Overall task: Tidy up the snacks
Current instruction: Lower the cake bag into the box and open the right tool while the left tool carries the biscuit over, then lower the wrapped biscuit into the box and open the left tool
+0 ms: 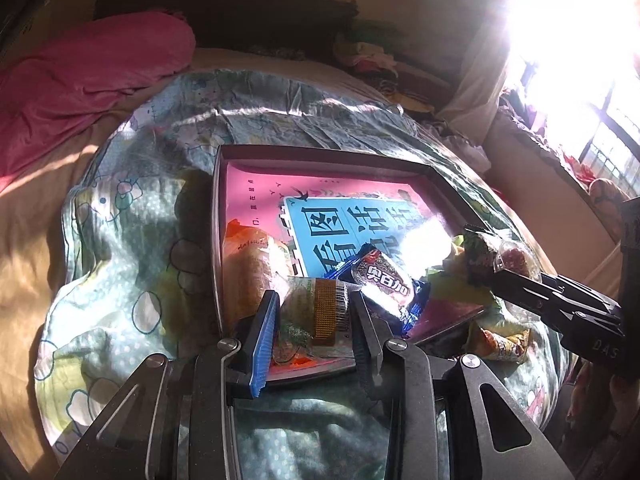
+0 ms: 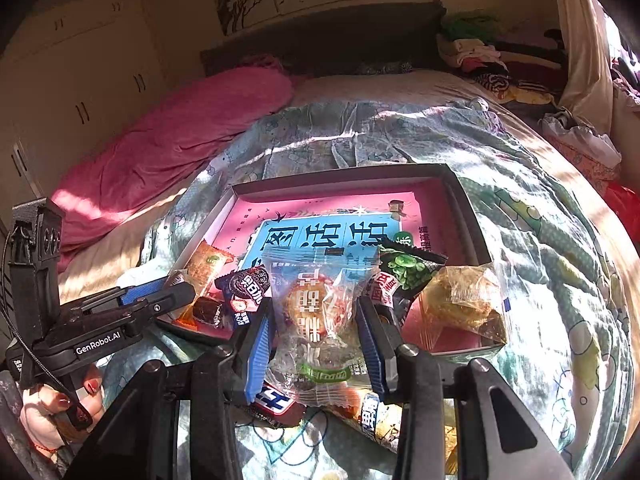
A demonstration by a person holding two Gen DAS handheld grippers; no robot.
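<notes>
Two hand-held grippers work over a shallow box (image 2: 348, 178) lying on a patterned quilt (image 2: 540, 208) on a bed. The box floor shows a pink and blue printed sheet (image 1: 352, 216).

Left gripper (image 1: 316, 312): jaws closed on a clear packet with a gold barcode panel (image 1: 326, 312), held over the near left part of the box beside an orange-wrapped pastry (image 1: 252, 268) and a dark blue cookie packet (image 1: 384, 280) that already lie inside.

Right gripper (image 2: 316, 316): jaws closed on a clear packet holding a round reddish cake (image 2: 316, 308), carried above the near rim of the box. A dark green packet (image 2: 404, 268) and a clear-wrapped brown pastry (image 2: 464, 300) rest at the near right corner, the pastry against the rim. Further packets (image 2: 372, 408) lie on the quilt below the gripper, still outside the box.

Likely hazards:
- Slippery film may slide out of either grip, since each packet seems pinched through loose wrapping and not its firm contents
- The two grippers converge on the same near edge, so a collision or a knocked packet is possible
- The box sits on soft, uneven bedding and could tip or shift under a press on its rim
- The brown pastry at the corner may be nudged over the edge
- Strong window glare (image 1: 572, 20) washes out parts of the box, hampering placement
</notes>
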